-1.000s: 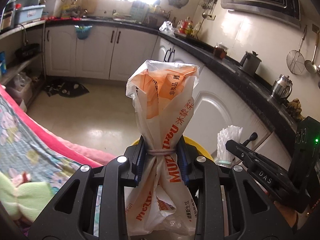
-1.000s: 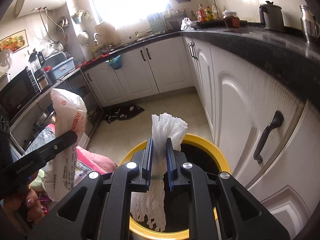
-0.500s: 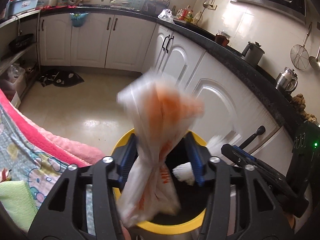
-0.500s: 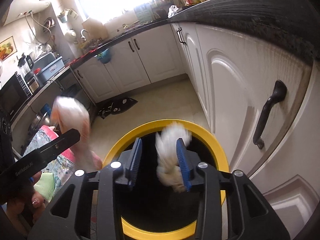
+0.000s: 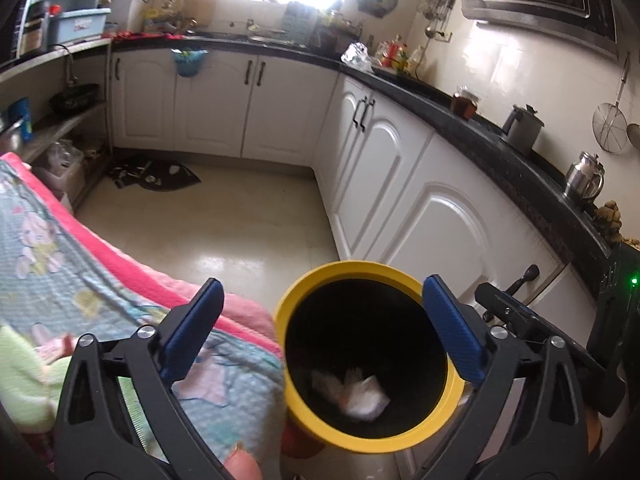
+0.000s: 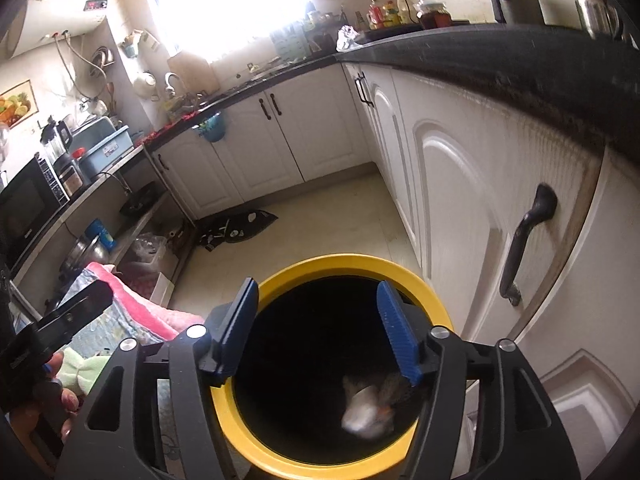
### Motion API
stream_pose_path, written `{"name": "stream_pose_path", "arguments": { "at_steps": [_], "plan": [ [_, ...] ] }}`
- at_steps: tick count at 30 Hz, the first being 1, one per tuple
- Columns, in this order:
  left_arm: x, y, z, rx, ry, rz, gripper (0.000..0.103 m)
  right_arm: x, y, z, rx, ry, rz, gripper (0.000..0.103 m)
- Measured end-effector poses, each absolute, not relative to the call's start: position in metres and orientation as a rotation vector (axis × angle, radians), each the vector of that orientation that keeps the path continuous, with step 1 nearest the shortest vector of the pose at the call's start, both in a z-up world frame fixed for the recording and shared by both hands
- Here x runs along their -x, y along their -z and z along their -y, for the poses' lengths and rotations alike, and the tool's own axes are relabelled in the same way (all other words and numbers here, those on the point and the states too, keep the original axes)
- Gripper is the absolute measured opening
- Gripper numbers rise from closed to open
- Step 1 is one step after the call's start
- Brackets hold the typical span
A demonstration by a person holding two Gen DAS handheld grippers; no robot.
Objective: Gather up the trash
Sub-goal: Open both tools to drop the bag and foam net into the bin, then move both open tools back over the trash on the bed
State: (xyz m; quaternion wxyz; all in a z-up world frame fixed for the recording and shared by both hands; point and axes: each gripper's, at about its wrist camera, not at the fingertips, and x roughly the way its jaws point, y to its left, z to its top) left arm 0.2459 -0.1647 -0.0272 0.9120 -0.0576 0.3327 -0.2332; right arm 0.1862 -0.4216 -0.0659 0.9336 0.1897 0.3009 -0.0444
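Though blurred — trash (image 5: 356, 394) inside bin (image 5: 352, 270)

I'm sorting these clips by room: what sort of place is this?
A home kitchen, most likely: white cabinet doors run under a black stone countertop, a steel kettle stands on it, and a black microwave oven sits on a side shelf.
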Motion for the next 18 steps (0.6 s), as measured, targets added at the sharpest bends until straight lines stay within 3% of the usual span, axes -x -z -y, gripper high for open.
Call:
{"name": "stream_pose_path", "arguments": {
  "at_steps": [10,18],
  "plan": [
    [-0.219,0.001,0.124,0.127,0.395,-0.610,0.092,-0.177,0.038,0.393,-0.321,0.028,-0.555,0.072],
    [-0.199,-0.014,0.092,0.143,0.329,-0.567,0.092,-0.169,0.027,0.367,-0.275,-0.038,-0.539,0.074]
  ]
}}
